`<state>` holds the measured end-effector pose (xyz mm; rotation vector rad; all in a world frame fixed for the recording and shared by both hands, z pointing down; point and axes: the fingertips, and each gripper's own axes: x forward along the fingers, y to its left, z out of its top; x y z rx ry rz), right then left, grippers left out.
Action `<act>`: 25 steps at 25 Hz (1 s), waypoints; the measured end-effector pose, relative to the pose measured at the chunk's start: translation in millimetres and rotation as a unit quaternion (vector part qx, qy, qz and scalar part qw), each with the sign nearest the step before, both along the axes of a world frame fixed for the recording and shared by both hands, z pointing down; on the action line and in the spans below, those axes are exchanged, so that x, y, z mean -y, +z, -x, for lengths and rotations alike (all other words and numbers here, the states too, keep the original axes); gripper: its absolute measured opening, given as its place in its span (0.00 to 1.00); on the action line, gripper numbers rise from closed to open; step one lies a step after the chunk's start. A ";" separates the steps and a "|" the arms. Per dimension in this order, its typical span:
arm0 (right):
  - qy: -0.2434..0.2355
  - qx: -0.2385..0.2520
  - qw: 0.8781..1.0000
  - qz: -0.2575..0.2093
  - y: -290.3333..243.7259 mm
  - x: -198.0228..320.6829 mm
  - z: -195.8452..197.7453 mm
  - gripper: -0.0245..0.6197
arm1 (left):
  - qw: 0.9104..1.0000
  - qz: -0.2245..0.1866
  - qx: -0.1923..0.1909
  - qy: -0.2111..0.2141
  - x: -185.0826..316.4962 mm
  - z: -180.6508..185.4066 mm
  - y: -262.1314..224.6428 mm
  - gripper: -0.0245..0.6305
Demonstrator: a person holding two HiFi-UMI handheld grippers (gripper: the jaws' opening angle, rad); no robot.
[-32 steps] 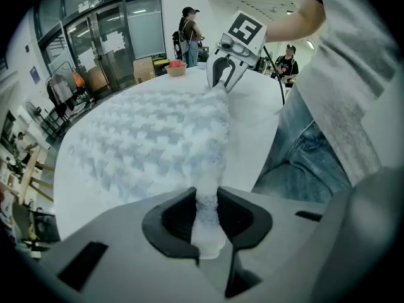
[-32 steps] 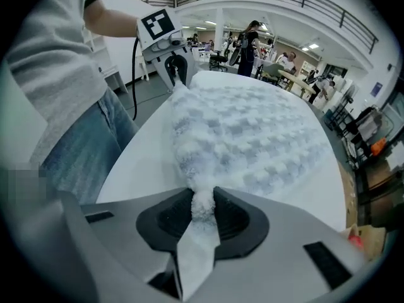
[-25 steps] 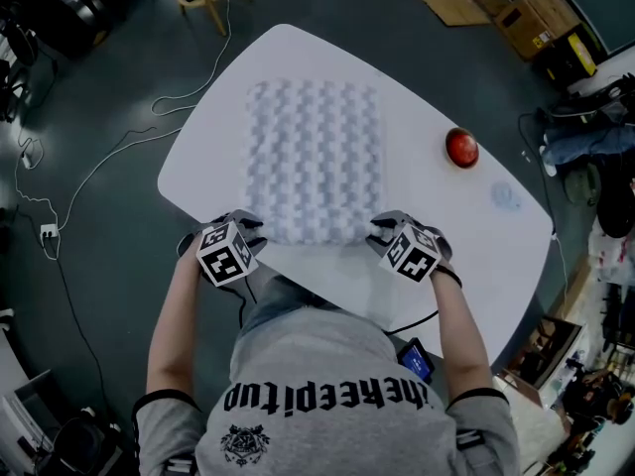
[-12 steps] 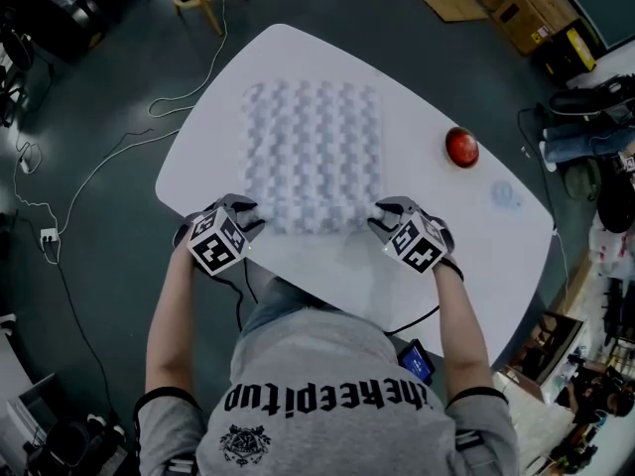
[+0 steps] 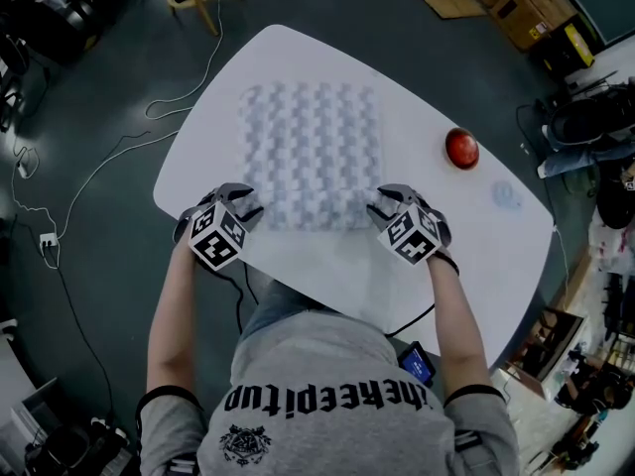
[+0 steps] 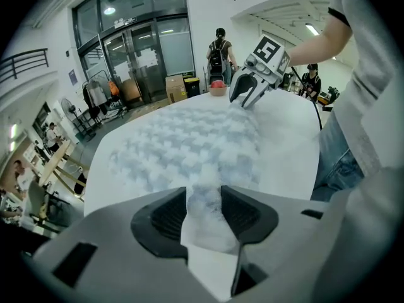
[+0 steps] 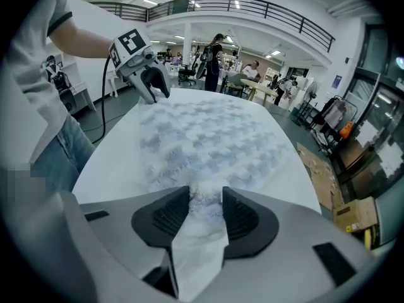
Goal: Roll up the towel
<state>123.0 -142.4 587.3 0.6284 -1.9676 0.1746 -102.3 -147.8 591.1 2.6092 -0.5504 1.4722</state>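
Lying flat across the white oval table (image 5: 298,58), the pale checkered towel (image 5: 313,137) has its near edge gathered up at both corners. The left gripper (image 5: 246,209) and right gripper (image 5: 381,206), whose jaws have just been opening to about halfway, each pinch that edge's fabric between their pads. A small round red object (image 5: 461,148) sits well apart on the right.
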 end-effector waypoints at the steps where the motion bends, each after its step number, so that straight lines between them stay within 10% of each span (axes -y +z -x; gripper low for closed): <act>1: 0.001 -0.002 1.000 -0.004 0.7 3.1 -0.1 0.26 | 1.000 -0.006 -0.001 -0.003 3.4 0.3 -1.3 0.30; 12: 0.003 -0.021 0.999 -0.025 10.0 22.2 -0.2 0.26 | 0.993 -0.119 -0.022 -0.005 24.8 -0.8 -59.6 0.33; 18: 0.008 -0.012 0.999 -0.034 1.5 21.4 4.0 0.27 | 0.989 -0.101 0.035 0.105 -28.7 -21.0 -32.5 0.40; 25: 0.008 0.001 0.998 -0.059 -25.5 8.6 -6.3 0.32 | 0.989 -0.073 0.088 0.094 -37.6 -23.5 15.8 0.42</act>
